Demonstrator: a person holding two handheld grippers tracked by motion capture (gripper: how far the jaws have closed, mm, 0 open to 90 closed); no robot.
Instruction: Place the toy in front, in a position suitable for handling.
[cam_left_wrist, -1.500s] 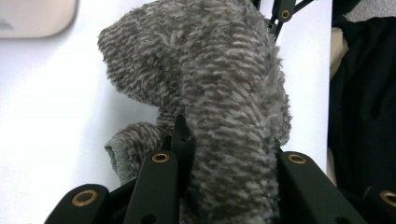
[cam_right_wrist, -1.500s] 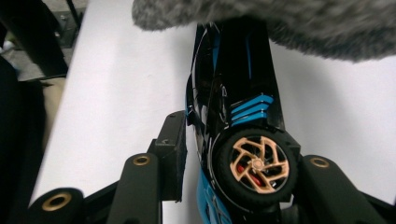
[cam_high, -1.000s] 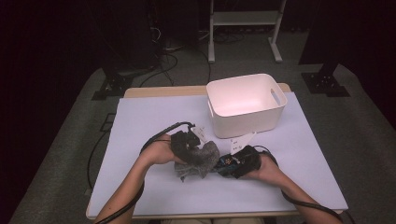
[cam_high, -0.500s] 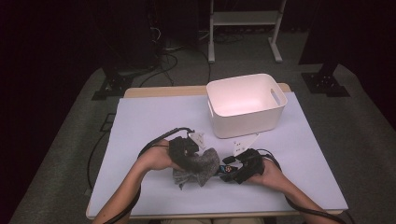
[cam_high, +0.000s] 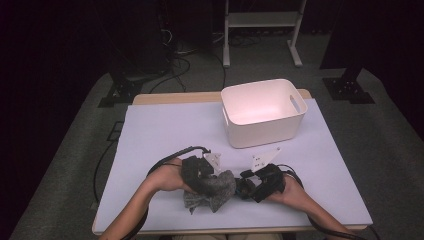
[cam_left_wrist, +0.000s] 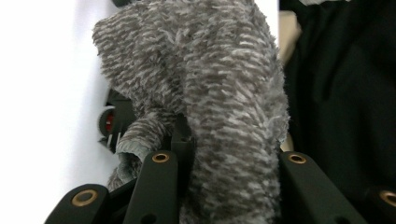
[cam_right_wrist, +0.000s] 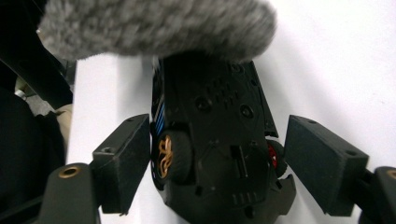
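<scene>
My left gripper (cam_high: 216, 181) is shut on a grey fuzzy cloth (cam_high: 212, 192), which drapes over its jaws near the table's front edge. In the left gripper view the cloth (cam_left_wrist: 224, 93) bunches between the two black fingers (cam_left_wrist: 159, 163). Just right of it, my right gripper (cam_high: 245, 187) points left at a small black toy car (cam_high: 242, 185). In the right gripper view the car (cam_right_wrist: 215, 154) lies underside up between the pads (cam_right_wrist: 322, 163). Those jaws have just been opening; a slim gap shows at the right pad. The cloth (cam_right_wrist: 154, 25) covers the car's far end.
A white plastic bin (cam_high: 262, 130) with handle slots stands at the back right of the pale lilac table cover (cam_high: 160, 130). Cables trail from both grippers. Beyond the table are dark floor, stands and a white frame.
My left gripper has drawn the cloth a little toward the front edge. The right gripper's jaws have spread wider around the toy car; that hand has stayed in place.
</scene>
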